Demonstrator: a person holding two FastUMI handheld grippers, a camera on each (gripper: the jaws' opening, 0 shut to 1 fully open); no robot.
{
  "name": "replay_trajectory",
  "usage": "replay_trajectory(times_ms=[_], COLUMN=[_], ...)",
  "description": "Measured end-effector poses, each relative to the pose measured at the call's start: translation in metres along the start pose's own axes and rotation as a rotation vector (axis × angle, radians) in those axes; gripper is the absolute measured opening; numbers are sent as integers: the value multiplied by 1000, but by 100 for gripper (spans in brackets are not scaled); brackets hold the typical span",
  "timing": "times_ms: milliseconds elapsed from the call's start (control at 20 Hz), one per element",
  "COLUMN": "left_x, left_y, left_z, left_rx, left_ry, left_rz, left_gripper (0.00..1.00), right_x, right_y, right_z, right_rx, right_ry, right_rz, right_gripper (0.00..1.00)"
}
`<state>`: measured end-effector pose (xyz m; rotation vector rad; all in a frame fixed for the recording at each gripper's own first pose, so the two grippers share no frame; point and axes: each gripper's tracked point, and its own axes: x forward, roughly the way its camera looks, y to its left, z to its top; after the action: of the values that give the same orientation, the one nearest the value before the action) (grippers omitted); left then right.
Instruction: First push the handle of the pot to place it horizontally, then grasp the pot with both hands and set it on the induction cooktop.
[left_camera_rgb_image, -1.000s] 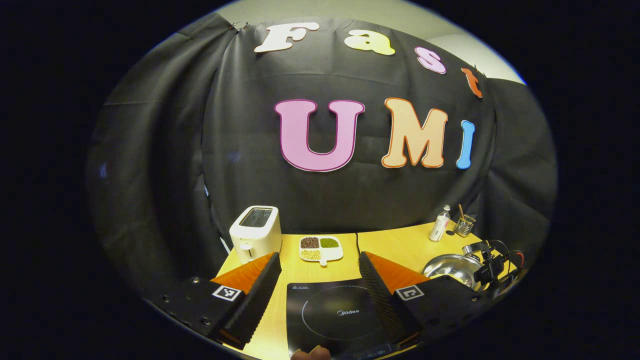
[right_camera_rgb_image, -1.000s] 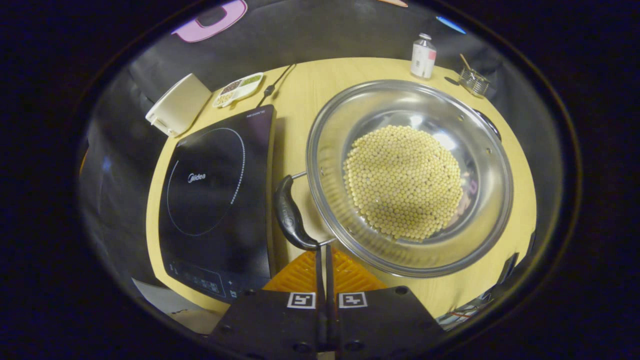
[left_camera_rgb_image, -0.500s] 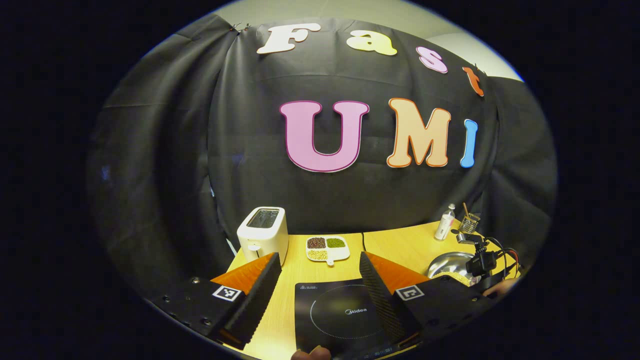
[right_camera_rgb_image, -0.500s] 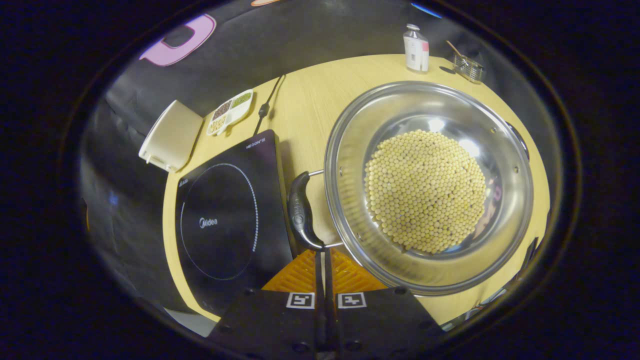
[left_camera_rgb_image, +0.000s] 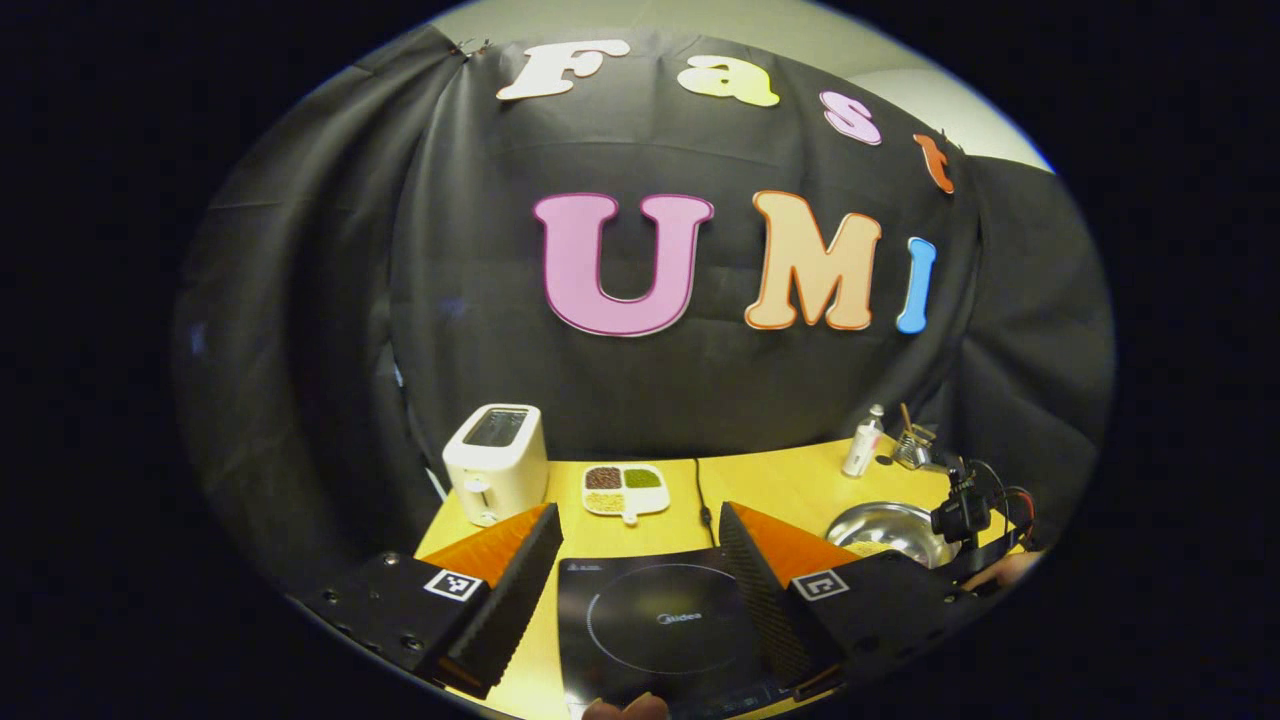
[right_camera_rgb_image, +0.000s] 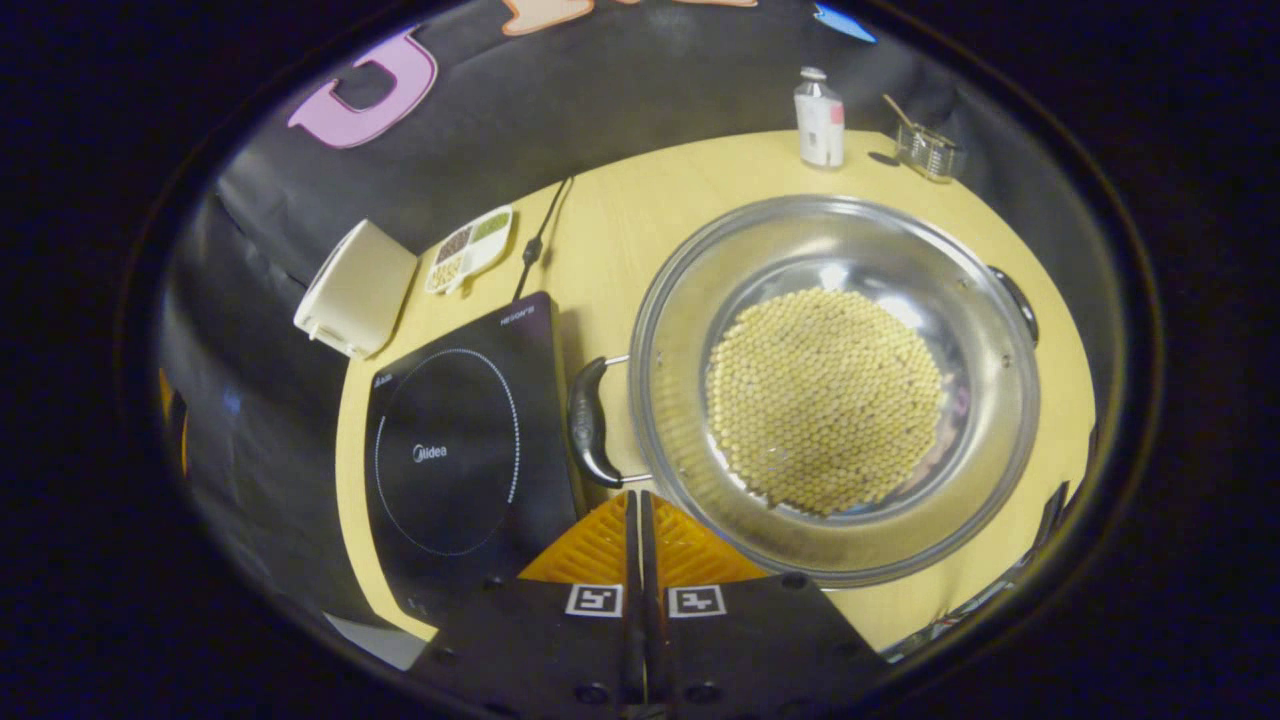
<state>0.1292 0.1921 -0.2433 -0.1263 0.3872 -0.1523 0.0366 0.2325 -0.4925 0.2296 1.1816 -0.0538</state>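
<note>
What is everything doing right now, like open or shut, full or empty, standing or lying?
Left claw: open, hanging above the cooktop.
Right claw: shut on nothing, close to the pot handle.
Pot: upright on the table, holding pale beans, beside the cooktop.
Pot handle: lying flat.
Cooktop: bare, nothing on it.
Toaster: standing, slot looks empty.
Divided dish: filled with three sorts of beans.
Bottle: upright, capped.

- A staged kitchen set inside a recording booth, with black cloth (left_camera_rgb_image: 700, 400) draped as the wall.
- A wooden table (right_camera_rgb_image: 640, 210) carries an induction cooktop (right_camera_rgb_image: 450, 460), a white toaster (left_camera_rgb_image: 496, 463), a divided dish of beans (left_camera_rgb_image: 624, 489) and a steel pot (right_camera_rgb_image: 835, 385).
</note>
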Motion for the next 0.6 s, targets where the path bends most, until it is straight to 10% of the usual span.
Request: replay_trajectory(times_ms=[300, 600], left_x=[19, 32], left_y=[-64, -141], left_z=[-27, -64], left_rx=[-53, -44], left_ry=[95, 235], left_rz=[-118, -211], left_gripper=[97, 96], right_x=[-44, -55], right_y=[-95, -182], right_z=[42, 71], right_rx=[9, -75], right_ry=[-182, -236], right_rz=[-145, -231], right_gripper=[10, 72])
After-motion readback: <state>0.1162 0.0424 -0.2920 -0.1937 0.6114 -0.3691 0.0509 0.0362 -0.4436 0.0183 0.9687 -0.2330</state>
